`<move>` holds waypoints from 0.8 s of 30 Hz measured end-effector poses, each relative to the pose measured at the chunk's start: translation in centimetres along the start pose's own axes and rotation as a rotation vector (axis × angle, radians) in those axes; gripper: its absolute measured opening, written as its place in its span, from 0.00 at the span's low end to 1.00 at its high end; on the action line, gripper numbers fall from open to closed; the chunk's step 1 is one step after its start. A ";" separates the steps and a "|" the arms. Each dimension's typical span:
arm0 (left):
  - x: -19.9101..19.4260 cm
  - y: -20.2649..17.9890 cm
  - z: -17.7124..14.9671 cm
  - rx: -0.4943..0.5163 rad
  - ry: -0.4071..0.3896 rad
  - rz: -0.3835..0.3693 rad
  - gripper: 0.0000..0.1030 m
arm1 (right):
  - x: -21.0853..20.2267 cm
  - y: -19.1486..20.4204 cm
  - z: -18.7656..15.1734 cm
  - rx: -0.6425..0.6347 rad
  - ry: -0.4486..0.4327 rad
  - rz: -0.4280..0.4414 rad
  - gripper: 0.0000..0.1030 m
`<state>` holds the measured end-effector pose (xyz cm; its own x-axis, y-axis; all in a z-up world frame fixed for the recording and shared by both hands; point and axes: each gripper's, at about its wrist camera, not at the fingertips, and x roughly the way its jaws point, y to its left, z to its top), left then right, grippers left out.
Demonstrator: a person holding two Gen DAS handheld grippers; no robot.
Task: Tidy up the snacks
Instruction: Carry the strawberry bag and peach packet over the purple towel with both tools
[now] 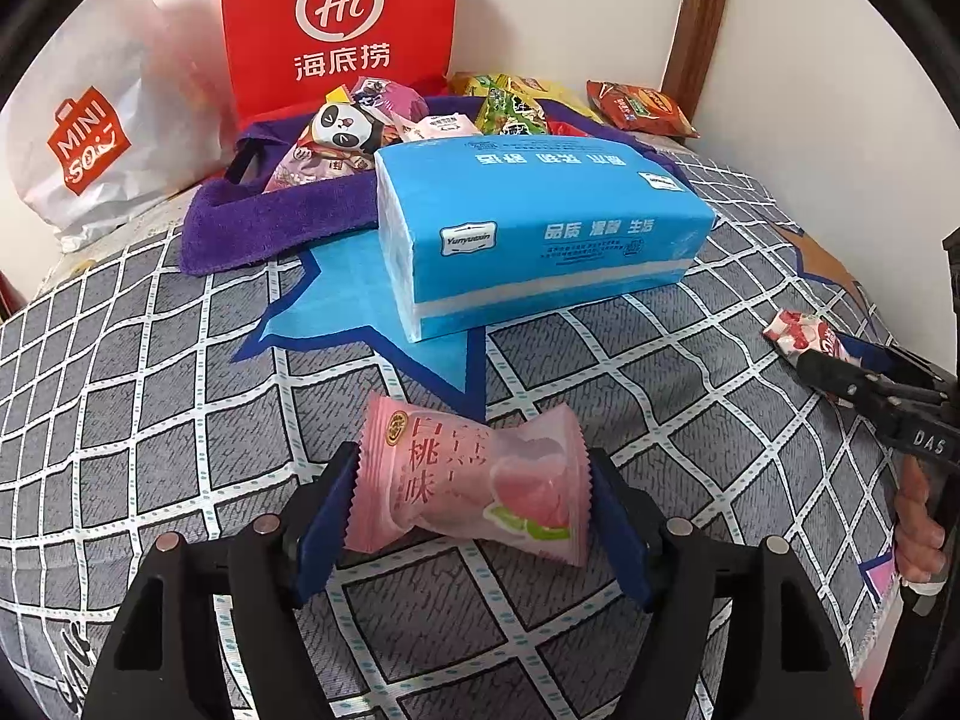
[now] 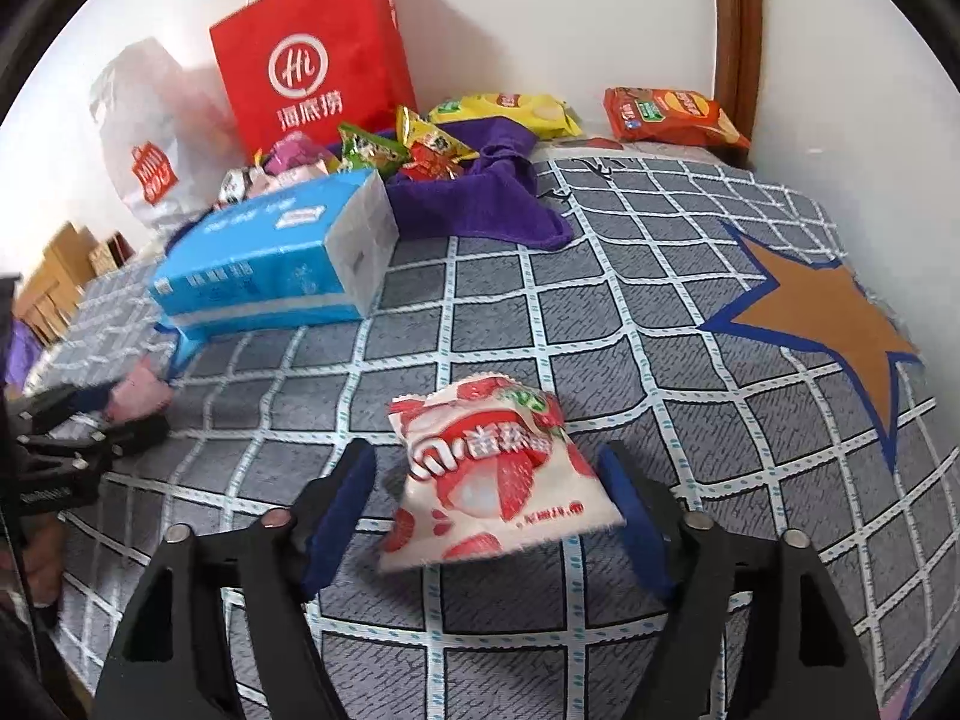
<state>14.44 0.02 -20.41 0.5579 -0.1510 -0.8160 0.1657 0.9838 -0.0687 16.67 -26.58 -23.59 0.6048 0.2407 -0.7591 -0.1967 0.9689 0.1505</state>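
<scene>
My left gripper is shut on a pink peach snack packet, gripping its two crimped ends above the grid-patterned cover. My right gripper stands around a red and white strawberry snack packet; the right finger touches it, while a gap shows at the left finger. In the left wrist view the right gripper shows at the right edge with the strawberry packet at its tips. In the right wrist view the left gripper shows at the left edge with the pink packet.
A blue tissue pack lies mid-bed. Behind it a purple towel holds several snacks. A red paper bag and a white Miniso bag stand against the wall. Chip bags lie at the far right.
</scene>
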 end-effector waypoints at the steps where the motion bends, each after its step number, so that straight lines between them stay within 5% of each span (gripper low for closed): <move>1: 0.0 0.0 0.0 0.001 0.001 0.001 0.69 | -0.1 -0.2 0.0 0.011 -0.002 0.010 0.76; 13: 0.0 0.0 0.0 0.004 0.001 0.004 0.68 | 1.0 1.3 0.1 -0.060 0.025 -0.080 0.76; 18: -0.1 0.0 0.0 -0.001 -0.001 -0.005 0.67 | 0.8 1.6 0.0 -0.077 0.013 -0.113 0.64; 24: -0.4 0.6 -0.1 -0.038 -0.017 -0.002 0.55 | 0.1 1.3 0.0 -0.061 -0.019 -0.120 0.63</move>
<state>14.24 0.66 -20.12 0.5717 -0.1545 -0.8058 0.1364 0.9863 -0.0924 16.49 -25.30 -23.50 0.6414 0.1249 -0.7570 -0.1679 0.9856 0.0203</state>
